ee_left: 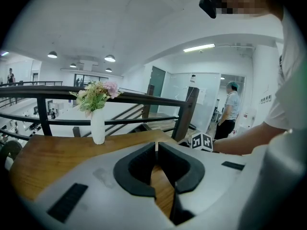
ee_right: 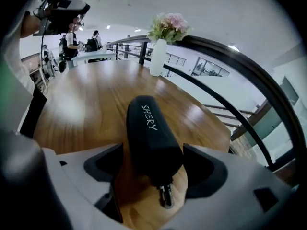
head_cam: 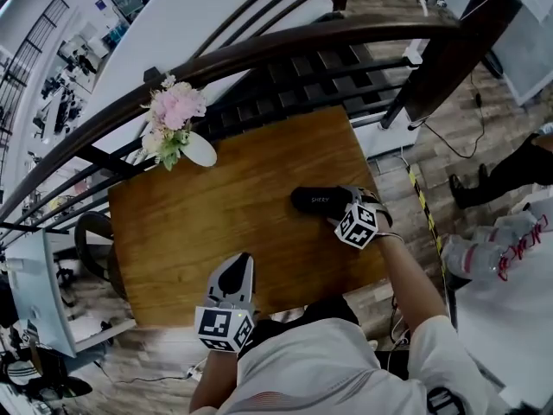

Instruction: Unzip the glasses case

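A black glasses case [head_cam: 315,200] printed with white letters lies on the wooden table [head_cam: 216,206] toward its right edge. My right gripper [head_cam: 340,204] is over the case's near end, open. In the right gripper view the case [ee_right: 151,138] lies between the two pads of the right gripper [ee_right: 153,164] with a gap on each side, and its metal zipper pull [ee_right: 166,195] hangs from the near end. My left gripper [head_cam: 237,264] hovers over the table's front edge, shut with nothing in it. In its own view the left gripper [ee_left: 156,150] has its pads touching.
A white vase of pink flowers [head_cam: 177,124] stands at the table's far left corner. A dark curved railing [head_cam: 259,50] runs behind the table. A dark chair [head_cam: 91,240] sits at the left side. A pack of bottles [head_cam: 492,245] lies on the floor at right.
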`<state>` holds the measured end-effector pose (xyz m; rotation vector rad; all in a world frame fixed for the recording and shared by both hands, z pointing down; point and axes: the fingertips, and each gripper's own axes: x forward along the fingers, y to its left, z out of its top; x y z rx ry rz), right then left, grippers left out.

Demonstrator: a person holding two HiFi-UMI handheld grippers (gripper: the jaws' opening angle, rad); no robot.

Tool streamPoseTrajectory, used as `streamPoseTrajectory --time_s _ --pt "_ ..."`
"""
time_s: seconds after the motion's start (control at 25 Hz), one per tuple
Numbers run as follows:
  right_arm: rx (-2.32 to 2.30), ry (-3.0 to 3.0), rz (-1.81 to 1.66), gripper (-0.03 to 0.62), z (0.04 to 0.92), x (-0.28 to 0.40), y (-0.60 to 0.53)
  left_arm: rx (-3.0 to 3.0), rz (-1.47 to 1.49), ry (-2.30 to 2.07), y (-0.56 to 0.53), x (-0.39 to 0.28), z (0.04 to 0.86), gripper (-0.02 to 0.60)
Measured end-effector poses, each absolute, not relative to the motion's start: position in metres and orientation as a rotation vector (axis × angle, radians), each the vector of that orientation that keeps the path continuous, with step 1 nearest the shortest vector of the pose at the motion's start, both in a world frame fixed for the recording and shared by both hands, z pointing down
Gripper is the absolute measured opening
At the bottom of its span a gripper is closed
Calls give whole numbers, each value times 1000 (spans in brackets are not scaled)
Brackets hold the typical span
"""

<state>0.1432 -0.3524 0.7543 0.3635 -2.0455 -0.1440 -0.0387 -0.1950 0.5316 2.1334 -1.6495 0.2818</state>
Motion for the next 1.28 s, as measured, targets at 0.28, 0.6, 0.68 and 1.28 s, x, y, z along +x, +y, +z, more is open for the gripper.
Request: streamPoseTrajectory --time_s 0.28,0.6,0.68,1.28 --pt "396 -2083 -116 381 752 138 -364 2130 289 -1646 -194 -43 533 29" --pt "594 -2243 70 322 717 133 -354 2167 297 -1612 -194 -45 530 29" --pt "666 -2314 181 322 698 130 -350 2175 290 -1607 -194 -46 528 29" --pt "928 -2816 879 322 500 106 -269 2386 54 -1520 -202 -59 451 29"
